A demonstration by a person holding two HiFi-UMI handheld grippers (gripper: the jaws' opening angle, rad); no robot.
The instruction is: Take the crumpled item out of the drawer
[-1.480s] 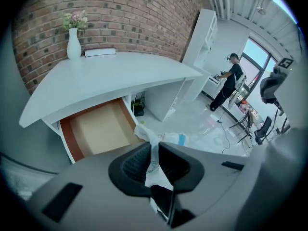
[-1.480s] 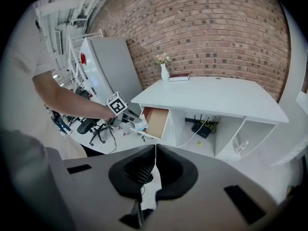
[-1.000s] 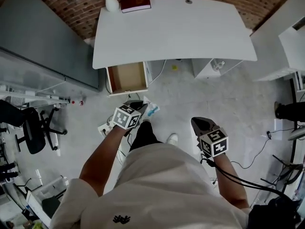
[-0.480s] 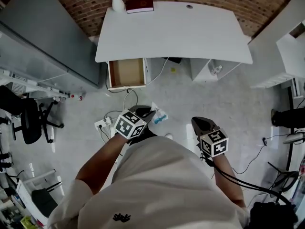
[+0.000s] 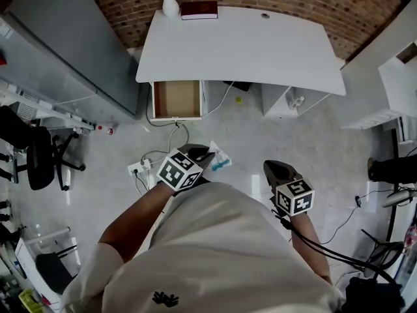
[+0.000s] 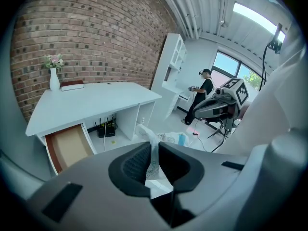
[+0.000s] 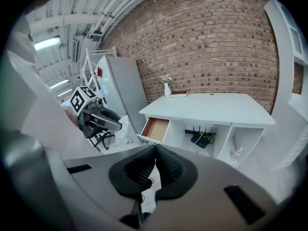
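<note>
My left gripper (image 5: 207, 154) (image 6: 154, 154) is shut on a crumpled clear plastic wrapper (image 5: 219, 157) (image 6: 154, 150) with blue print, which sticks out past the jaws. I hold it in front of my body, well away from the desk. The drawer (image 5: 176, 99) (image 6: 67, 146) (image 7: 156, 128) under the white desk (image 5: 241, 47) stands pulled open, its brown bottom bare. My right gripper (image 5: 272, 168) (image 7: 155, 158) hangs to the right at waist height, jaws together with nothing between them.
On the desk's back edge stand a white vase with flowers (image 5: 169, 4) and a dark red book (image 5: 199, 9). A power strip with cables (image 5: 137, 169) lies on the floor by my left side. A black office chair (image 5: 29, 156) is at far left, a person (image 6: 201, 97) stands near the window.
The view has shifted so the desk and drawer sit further off; my left gripper has stayed shut on the wrapper and drawn slightly back toward my body. The right gripper has barely moved.
</note>
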